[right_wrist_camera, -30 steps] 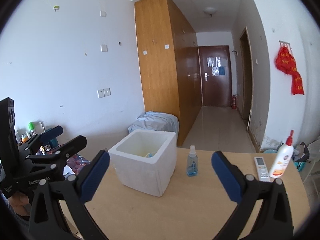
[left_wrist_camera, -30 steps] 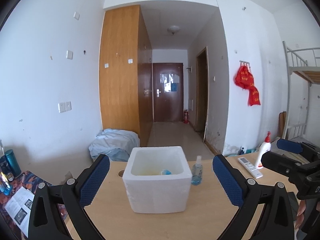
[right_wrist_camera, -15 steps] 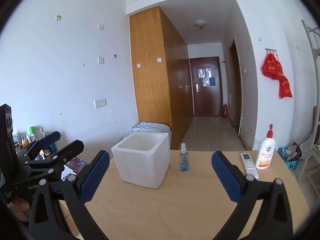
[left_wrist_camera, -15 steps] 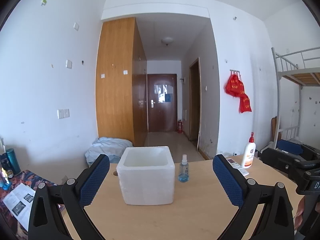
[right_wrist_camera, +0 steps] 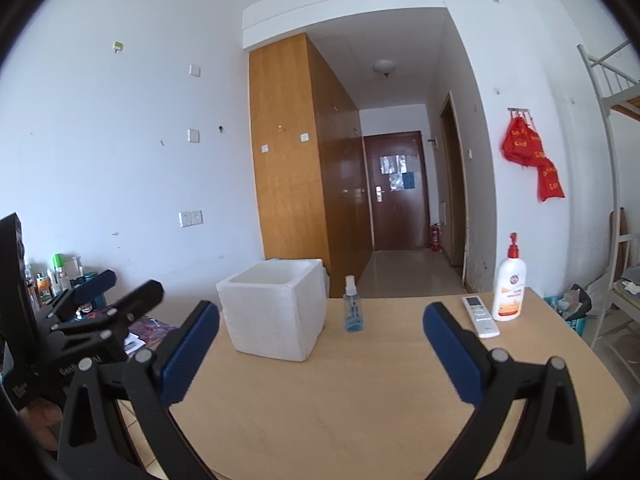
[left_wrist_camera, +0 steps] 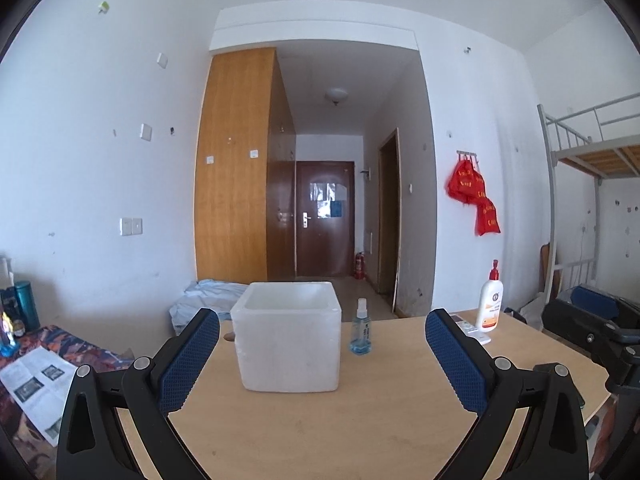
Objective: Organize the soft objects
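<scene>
Here, white foam box (left_wrist_camera: 289, 344) on table (left_wrist_camera: 360, 412) — open-topped, contents hidden.

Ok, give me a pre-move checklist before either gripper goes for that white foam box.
1. Left gripper empty, jaws wide apart: ok.
2. Right gripper empty, jaws wide apart: ok.
3. White foam box upright on the table, open top facing up: ok.
4. Soft objects to sort located: not ok; none lie on the table, and the box interior is hidden from this low angle.
5. Path to the box clear: ok for the left gripper; on the right, the spray bottle stands close beside the box.
6. Lotion bottle and remote out of the way at the far right: ok.
</scene>
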The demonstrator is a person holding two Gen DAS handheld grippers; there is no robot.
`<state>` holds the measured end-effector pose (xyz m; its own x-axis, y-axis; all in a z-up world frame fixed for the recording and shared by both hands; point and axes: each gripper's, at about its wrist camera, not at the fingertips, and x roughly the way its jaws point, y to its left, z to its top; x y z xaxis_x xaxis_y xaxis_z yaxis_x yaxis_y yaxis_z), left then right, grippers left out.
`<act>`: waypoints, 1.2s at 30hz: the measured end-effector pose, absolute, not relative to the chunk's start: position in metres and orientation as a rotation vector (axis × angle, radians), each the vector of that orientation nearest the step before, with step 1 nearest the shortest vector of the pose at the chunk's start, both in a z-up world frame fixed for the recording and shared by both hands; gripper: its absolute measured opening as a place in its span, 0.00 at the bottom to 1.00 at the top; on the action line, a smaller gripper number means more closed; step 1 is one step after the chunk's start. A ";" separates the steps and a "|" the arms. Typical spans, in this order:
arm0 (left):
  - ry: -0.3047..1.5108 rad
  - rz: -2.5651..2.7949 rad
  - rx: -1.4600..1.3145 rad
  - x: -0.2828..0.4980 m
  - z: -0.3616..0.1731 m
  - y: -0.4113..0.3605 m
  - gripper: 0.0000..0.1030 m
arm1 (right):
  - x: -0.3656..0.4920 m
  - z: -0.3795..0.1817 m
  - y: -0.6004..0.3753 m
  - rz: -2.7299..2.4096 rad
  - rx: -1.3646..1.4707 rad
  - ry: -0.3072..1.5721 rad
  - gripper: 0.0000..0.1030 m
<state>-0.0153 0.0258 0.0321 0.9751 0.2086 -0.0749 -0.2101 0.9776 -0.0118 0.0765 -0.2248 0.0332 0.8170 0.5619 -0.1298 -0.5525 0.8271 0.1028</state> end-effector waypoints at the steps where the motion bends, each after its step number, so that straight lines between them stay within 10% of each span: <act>1: 0.074 0.215 -0.025 -0.018 0.029 0.026 1.00 | 0.074 0.031 -0.226 0.586 0.064 0.155 1.00; 36: 0.088 0.213 -0.003 -0.042 -0.010 0.012 1.00 | 0.043 -0.002 -0.225 0.452 0.042 0.193 1.00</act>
<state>-0.0420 0.0122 -0.0102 0.9737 0.2105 -0.0874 -0.2108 0.9775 0.0063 0.0430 -0.2251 -0.0024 0.8818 0.4374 -0.1765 -0.4295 0.8992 0.0829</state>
